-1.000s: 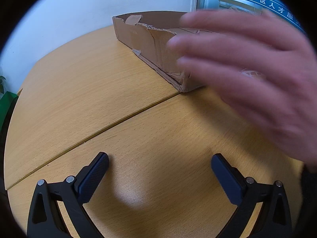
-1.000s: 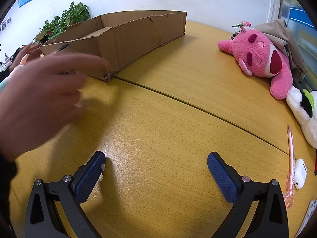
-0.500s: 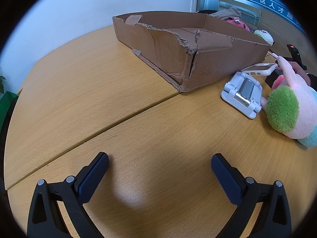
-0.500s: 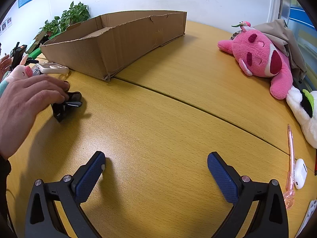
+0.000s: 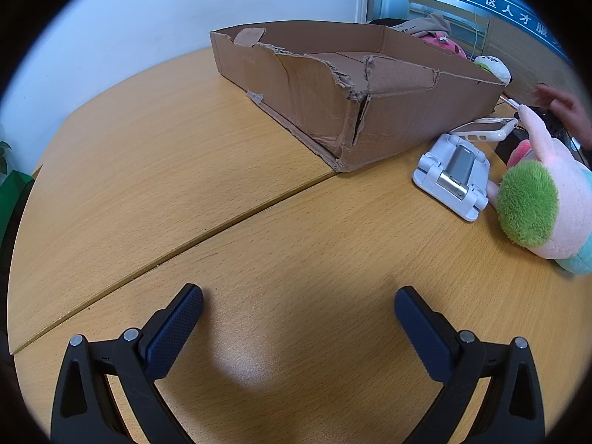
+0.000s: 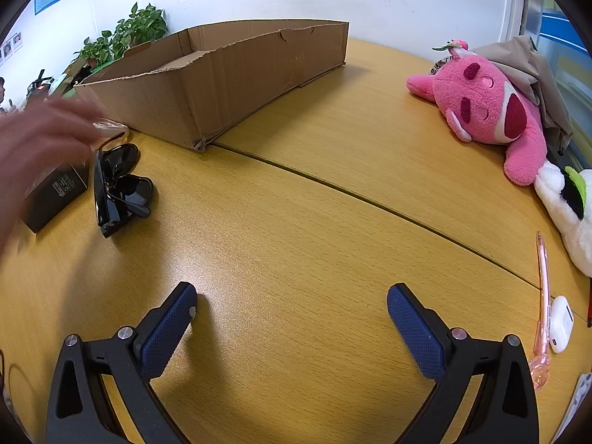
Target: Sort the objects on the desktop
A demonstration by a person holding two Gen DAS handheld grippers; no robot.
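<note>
Wooden table (image 5: 155,170), made of two tops meeting at a curved seam. On it: an open cardboard box (image 5: 370,111) with torn walls; beside the box, a white folding stand (image 5: 453,175) and a phone case (image 5: 488,131); a pink plush with a green patch (image 5: 536,211) touching the stand. Also on the table: black sunglasses (image 6: 118,188) beside a black box (image 6: 55,196), a pink bear (image 6: 488,111), a white plush (image 6: 569,211), a pink pen (image 6: 542,303) and a white earbud case (image 6: 560,323) just beside it.

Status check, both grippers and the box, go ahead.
Left gripper and right gripper open, empty, over table. Cardboard box empty as far as visible. Bare hand blurred over sunglasses, in the way.
</note>
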